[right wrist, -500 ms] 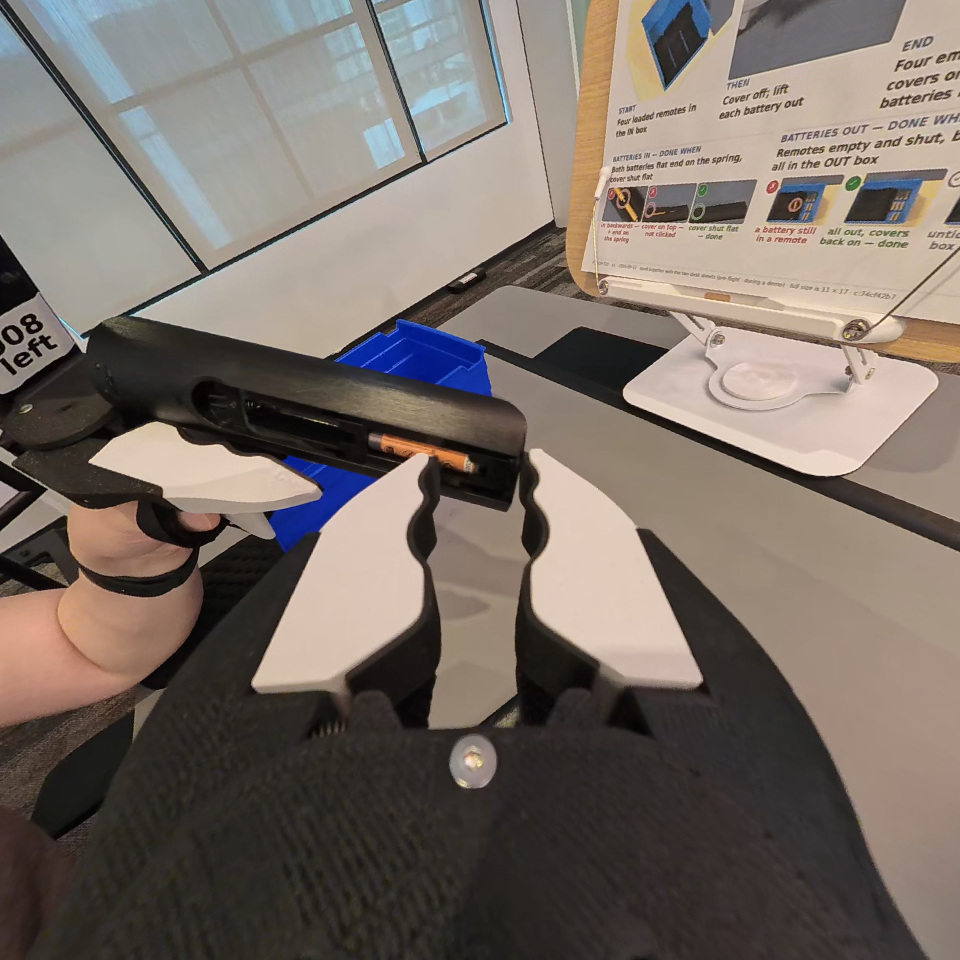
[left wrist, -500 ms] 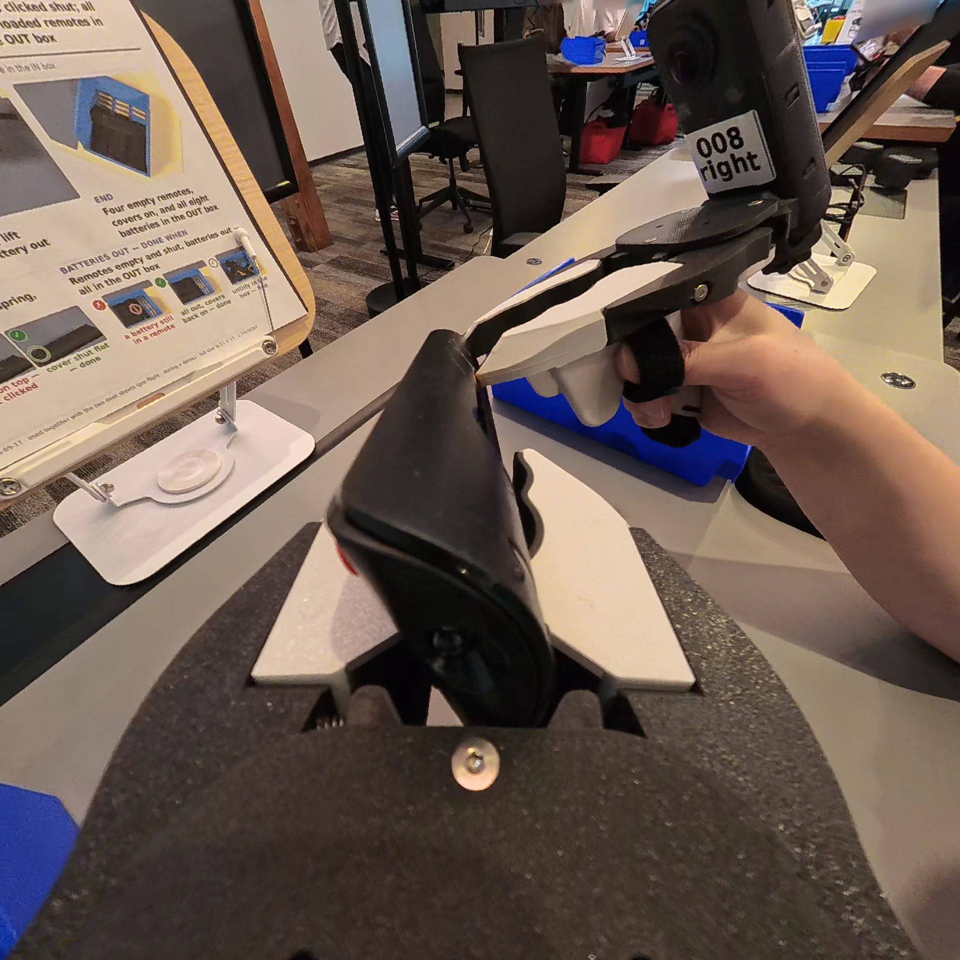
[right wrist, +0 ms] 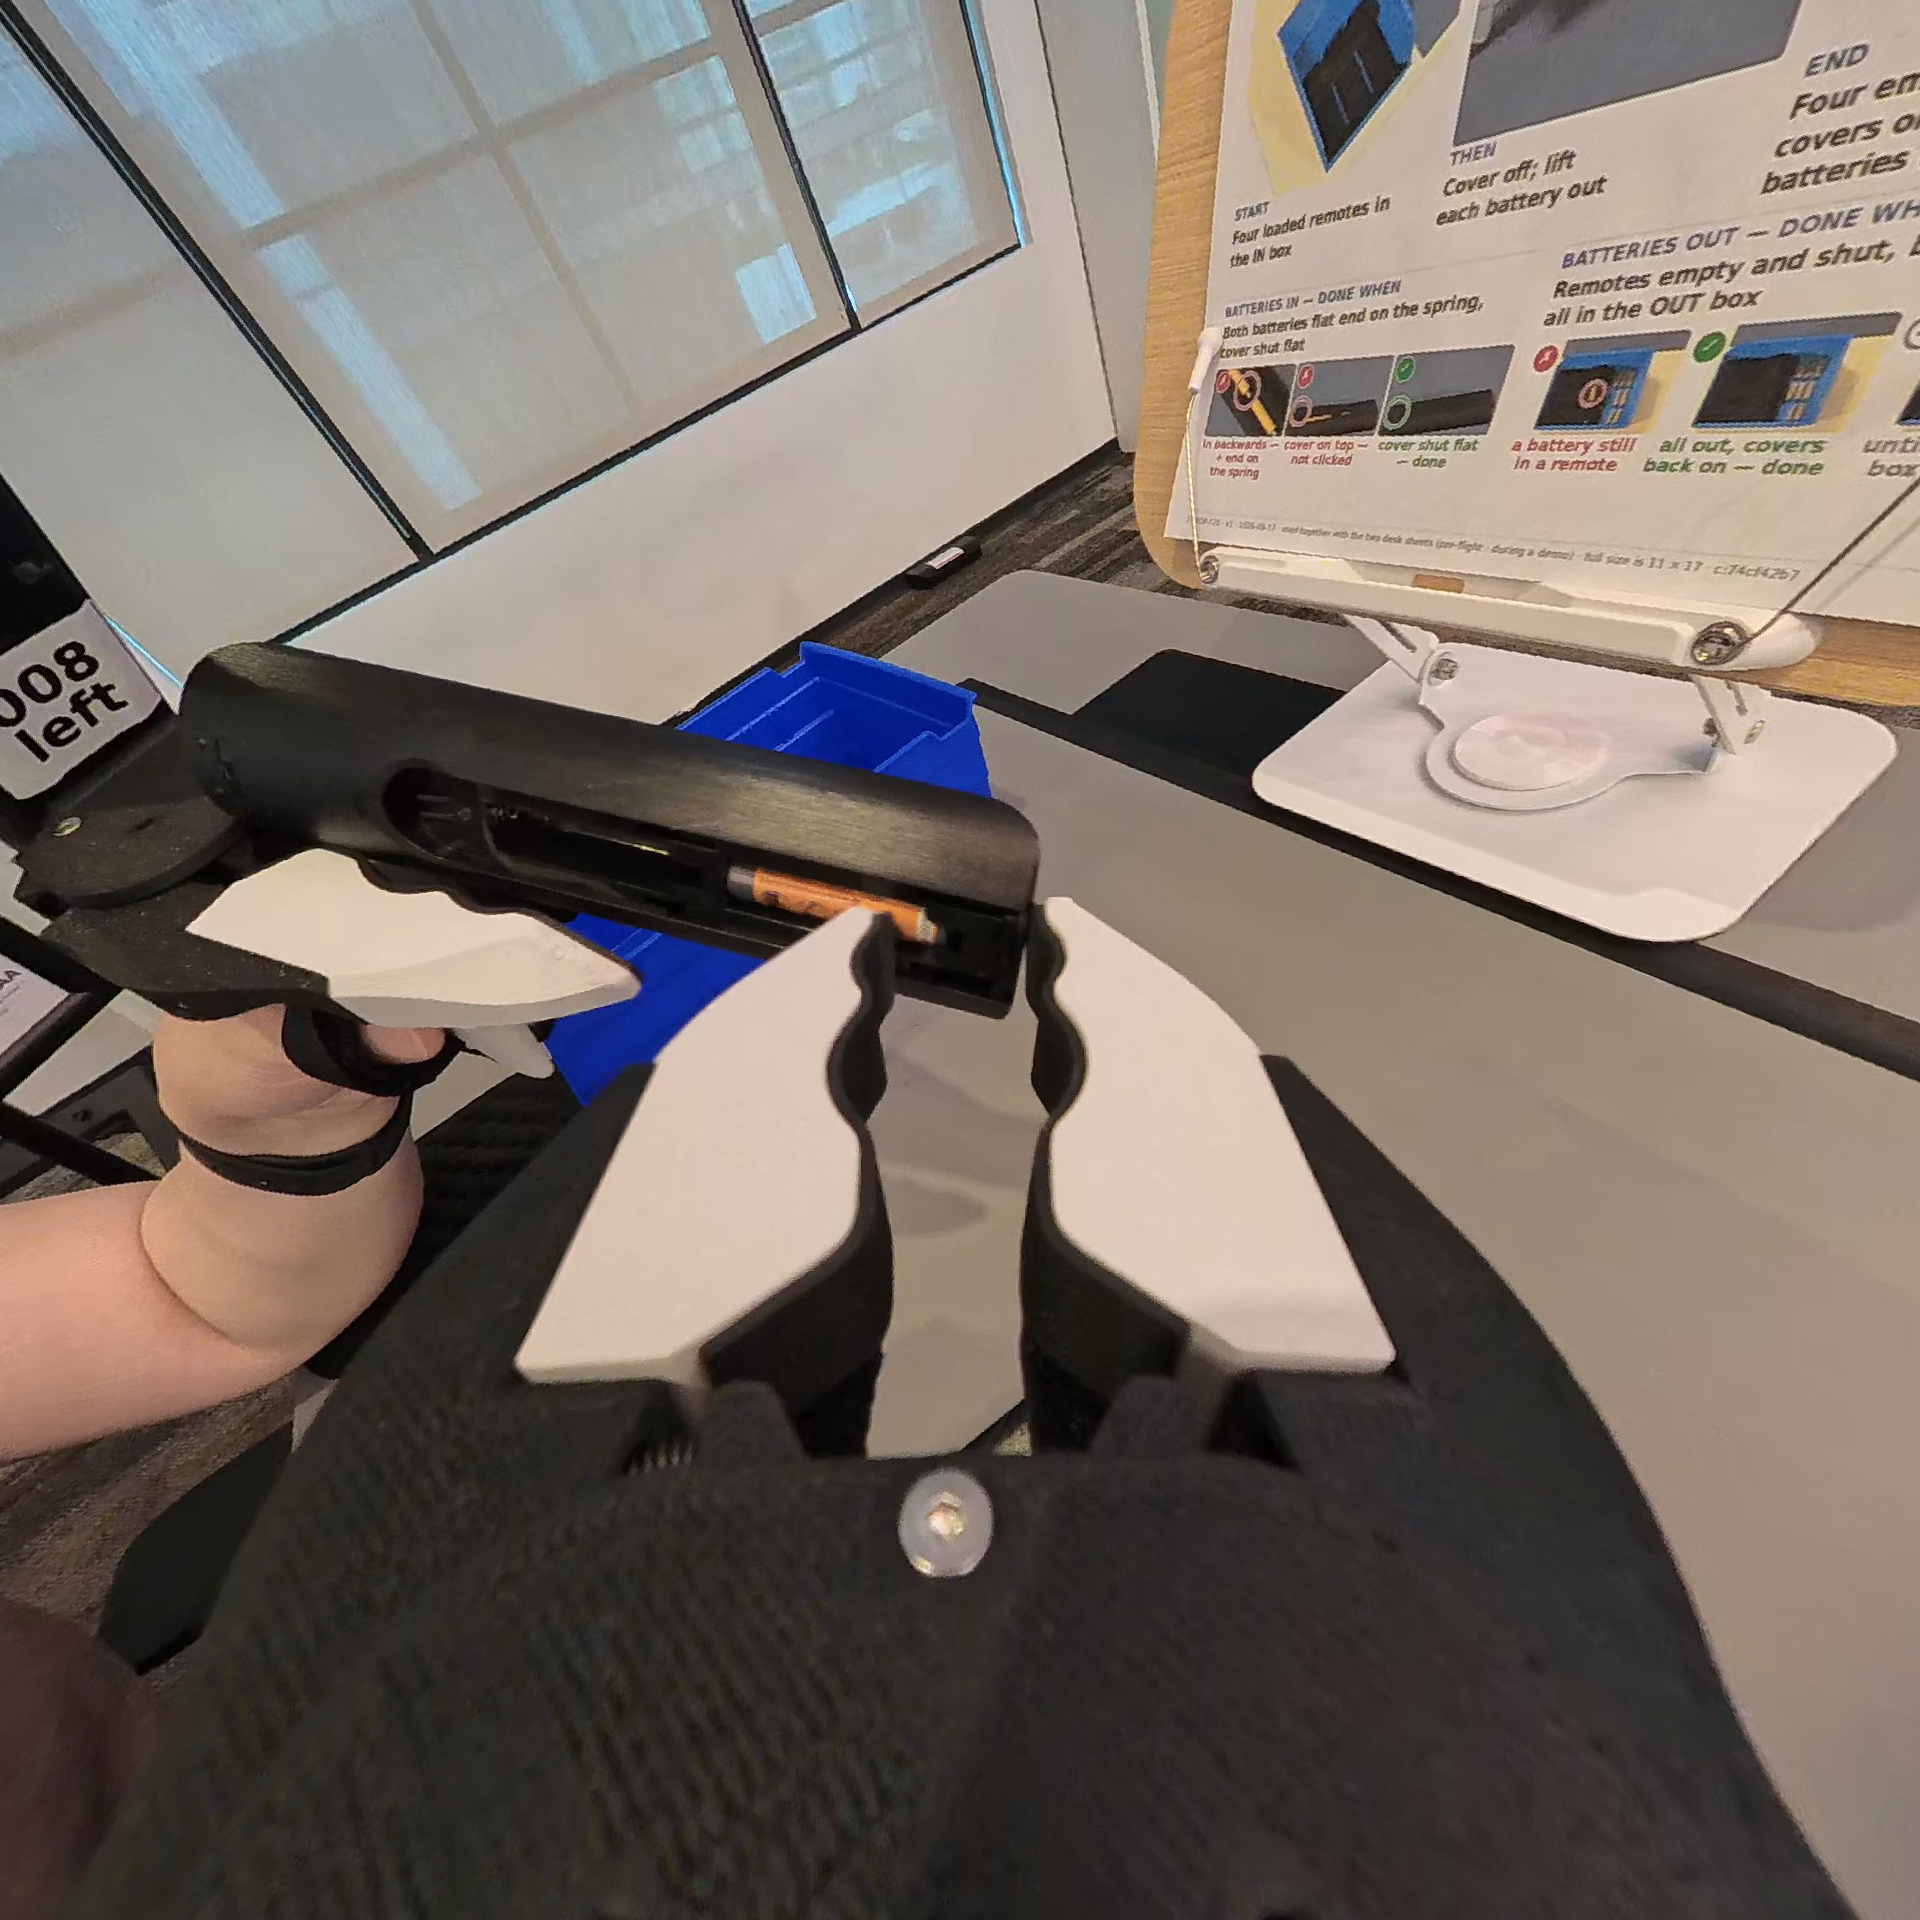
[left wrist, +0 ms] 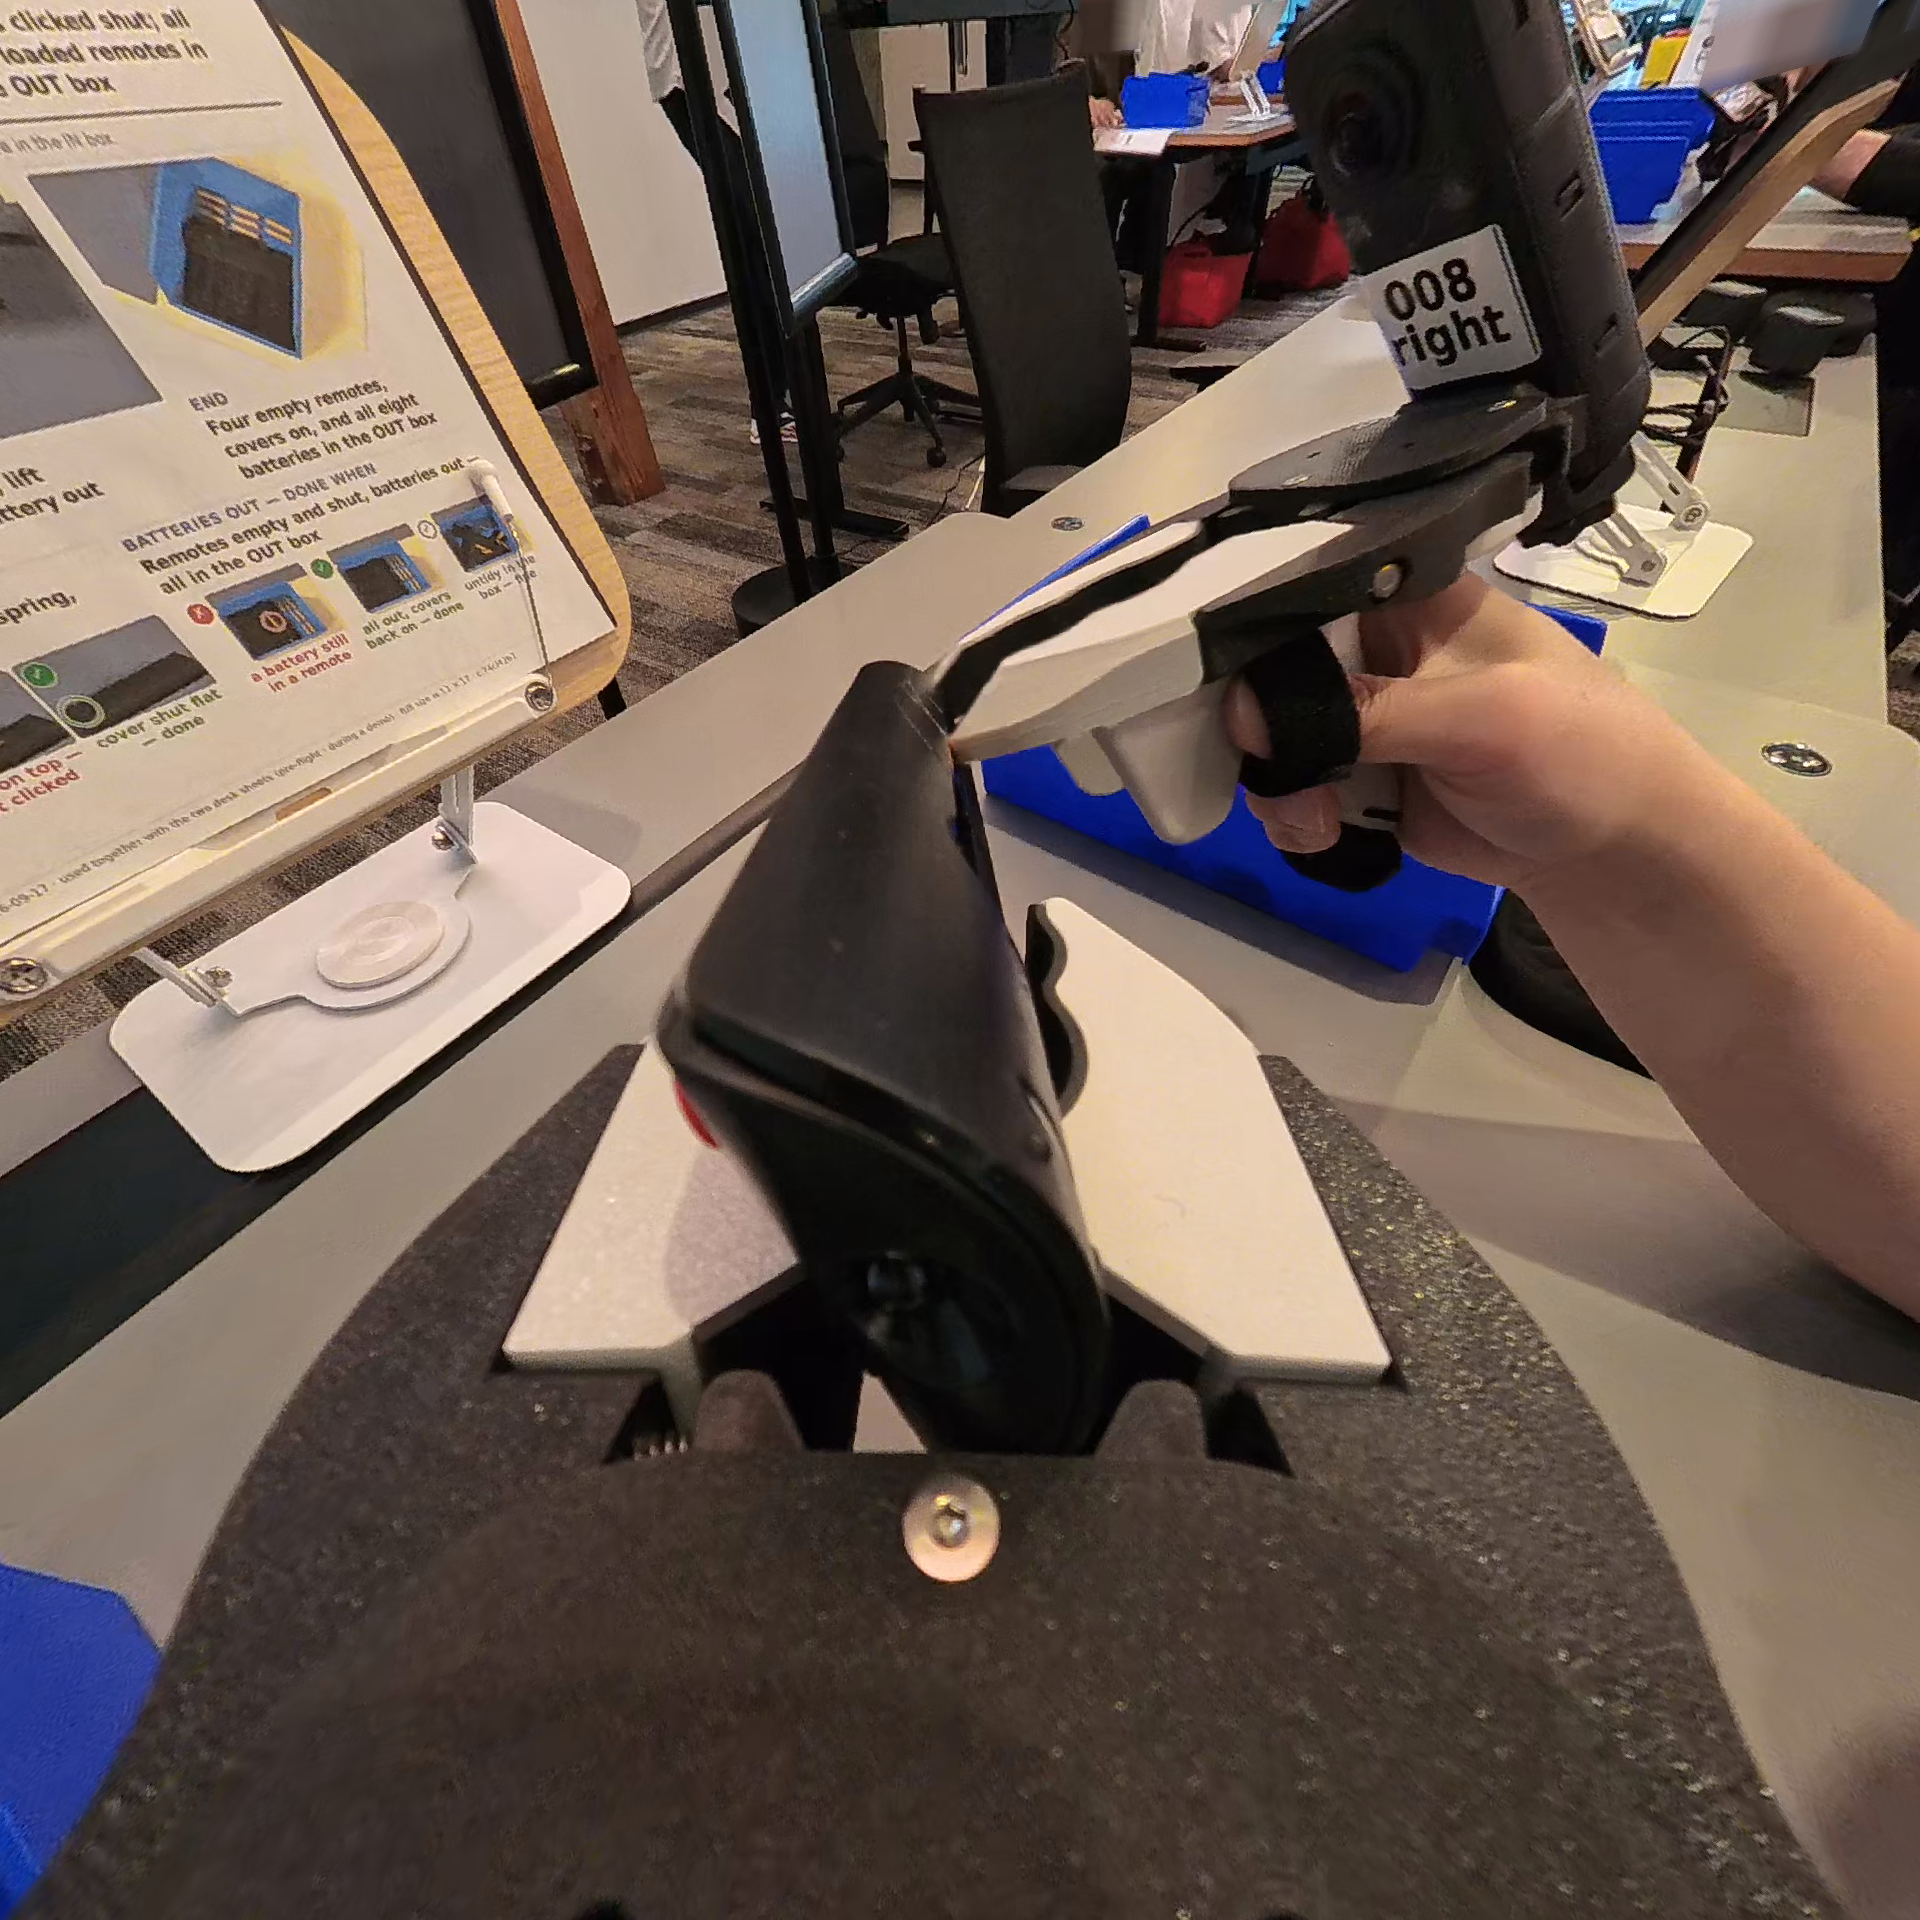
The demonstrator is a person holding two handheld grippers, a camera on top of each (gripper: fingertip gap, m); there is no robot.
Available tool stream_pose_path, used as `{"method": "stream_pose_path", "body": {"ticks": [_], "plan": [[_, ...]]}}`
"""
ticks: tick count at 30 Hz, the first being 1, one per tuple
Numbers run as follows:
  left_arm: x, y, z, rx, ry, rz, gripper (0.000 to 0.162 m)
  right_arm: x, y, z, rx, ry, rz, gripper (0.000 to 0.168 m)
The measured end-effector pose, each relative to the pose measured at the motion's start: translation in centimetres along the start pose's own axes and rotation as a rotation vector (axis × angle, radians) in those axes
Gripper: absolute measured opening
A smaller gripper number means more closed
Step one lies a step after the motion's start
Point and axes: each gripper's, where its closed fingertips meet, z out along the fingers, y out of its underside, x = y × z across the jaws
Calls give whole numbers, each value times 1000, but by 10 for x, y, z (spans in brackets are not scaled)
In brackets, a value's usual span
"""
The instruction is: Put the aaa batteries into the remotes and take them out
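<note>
The left hand-held gripper (left wrist: 925,1049) is clamped on a black remote (left wrist: 883,997), gripping it near the button end so that the body juts forward above the grey bench (left wrist: 1621,1288); in the right wrist view the remote (right wrist: 623,810) lies almost level with its battery bay uncovered and turned toward the camera; one orange AAA battery (right wrist: 831,899) sits in the bay's end nearest the right tool, and the rest of the bay looks dark and, as far as can be told, empty.

The right hand-held gripper (right wrist: 951,935) has its fingers apart with nothing between them; compared with half a second ago little has altered: the remote holds the same pose and the battery has not budged, while the right tool has crept slightly nearer, its left fingertip (right wrist: 857,930) now overlapping the battery's end and the other tip standing just off the remote's end; from the left wrist view the right hand-held gripper (left wrist: 951,717) touches the remote's far end.

That reads as the removal half of the task, with the cover already off and this battery yet to be lifted; the closing-in suggests a pry or pinch is about to begin; the risk is the cell springing out and rolling off the bench rather than reaching the blue bin (right wrist: 883,717) behind the remote.
</note>
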Motion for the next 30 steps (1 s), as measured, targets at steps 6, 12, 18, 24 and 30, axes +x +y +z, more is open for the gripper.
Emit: {"method": "stream_pose_path", "body": {"ticks": [6,12,18,24,30], "plan": [[0,-2,-1,11,-8,13,27,1,-3,-2,26,21,-26,18],[0,-4,-3,26,10,-16,27,-1,-6,-2,54,12,-10,18],[0,-7,-4,53,37,-55,28,-6,-12,-5,90,-57,53,26],[0,-9,-5,75,86,-121,28,-6,-15,-8,103,-48,34,19],[1,-7,-3,72,74,-111,28,-6,-13,-4,102,-27,31,25]]}}
